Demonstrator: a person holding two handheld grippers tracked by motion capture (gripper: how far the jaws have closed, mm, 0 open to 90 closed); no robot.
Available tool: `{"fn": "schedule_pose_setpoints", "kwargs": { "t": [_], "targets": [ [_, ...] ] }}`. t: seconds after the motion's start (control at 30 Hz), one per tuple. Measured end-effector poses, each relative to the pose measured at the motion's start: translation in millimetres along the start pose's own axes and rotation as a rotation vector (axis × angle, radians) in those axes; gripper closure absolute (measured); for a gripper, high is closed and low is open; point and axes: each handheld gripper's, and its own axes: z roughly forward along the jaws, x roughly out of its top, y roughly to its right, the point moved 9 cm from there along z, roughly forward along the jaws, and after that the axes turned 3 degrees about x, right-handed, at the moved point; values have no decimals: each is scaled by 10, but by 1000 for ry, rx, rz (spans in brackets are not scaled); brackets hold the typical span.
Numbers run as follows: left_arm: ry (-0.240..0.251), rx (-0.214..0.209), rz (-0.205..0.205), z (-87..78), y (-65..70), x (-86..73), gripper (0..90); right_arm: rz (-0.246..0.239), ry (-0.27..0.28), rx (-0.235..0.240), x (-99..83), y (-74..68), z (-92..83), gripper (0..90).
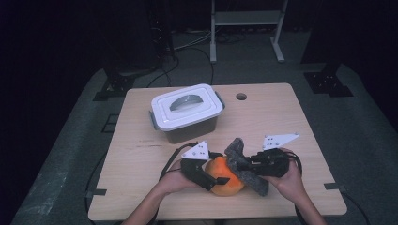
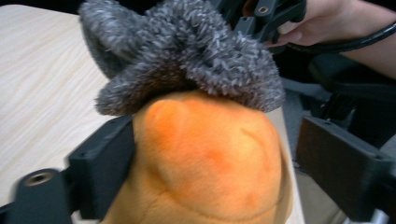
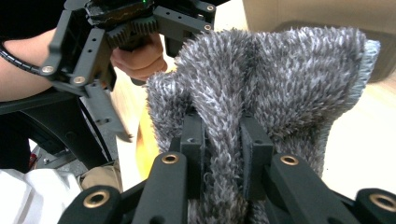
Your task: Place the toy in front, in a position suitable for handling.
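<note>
An orange plush toy [image 1: 226, 183] sits at the table's near edge, with a grey fuzzy cloth [image 1: 236, 149] draped over its right side. My left gripper [image 1: 217, 180] straddles the toy [image 2: 210, 158]; its left jaw touches the plush, while the right jaw stands a little apart, so it is open. In the left gripper view the cloth [image 2: 187, 56] caps the toy. My right gripper [image 1: 240, 164] comes in from the right and is shut on a fold of the cloth [image 3: 261, 79], pinched between its jaws [image 3: 223, 140]. Part of the toy is hidden under the cloth.
A grey storage box with a white handled lid [image 1: 187, 110] stands behind the hands, left of centre. The wooden table [image 1: 281, 122] has a small round hole [image 1: 241, 96] near its far edge. A white frame [image 1: 246, 21] stands on the floor beyond.
</note>
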Motion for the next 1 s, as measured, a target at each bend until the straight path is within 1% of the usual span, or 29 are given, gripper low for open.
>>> {"fn": "schedule_pose_setpoints", "kwargs": {
  "t": [0.03, 0.13, 0.17, 0.2, 0.23, 0.3, 0.37, 0.4, 0.43, 0.5, 0.6, 0.67, 0.73, 0.77, 0.83, 0.9, 1.0],
  "targets": [
    [1, 10, 6, 9, -2, -1, 111, -1, -2, 0, 1, -4, 2, 740],
    [1, 21, 21, 35, 7, -8, 117, -4, -10, 0, 13, -31, 11, 740],
    [-1, 37, 41, 38, 4, -14, 146, -12, -9, -1, 28, -50, 15, 739],
    [1, 43, 50, 30, 1, -16, 166, -28, -6, -12, 52, -65, 8, 740],
    [7, 44, 41, 25, -6, -11, 183, -38, -1, -21, 79, -77, 0, 740],
    [14, 54, 49, 4, -24, -12, 225, -44, 5, -30, 113, -85, -8, 740],
    [15, 47, 47, 2, -23, -18, 255, -38, 5, -23, 97, -70, 6, 740],
    [16, 49, 54, 3, -24, -22, 255, -38, 5, -23, 97, -70, 6, 740],
    [14, 46, 62, 4, -18, -29, 289, -31, 4, -16, 72, -56, 6, 740],
    [14, 44, 64, 8, -17, -32, 305, -29, -2, -15, 45, -41, -9, 740],
    [12, 42, 80, 18, 1, -38, 322, -16, -10, -10, -22, -4, -43, 740],
    [8, 41, 88, 14, 4, -38, 327, -18, -36, -27, -74, 34, -84, 740],
    [11, 38, 82, 6, 4, -37, 331, -10, -62, -62, -111, 84, -145, 740],
    [13, 35, 81, 1, 4, -36, 331, -10, -62, -78, -105, 101, -181, 741],
    [14, 32, 82, 2, 7, -36, 331, -9, -25, -84, -40, 91, -229, 742],
    [15, 31, 84, 9, 15, -30, 328, -17, -5, -65, 28, 44, -210, 741],
    [12, 22, 82, 0, 20, -25, 312, -36, -42, -51, 17, -3, -80, 739]
  ]
}}
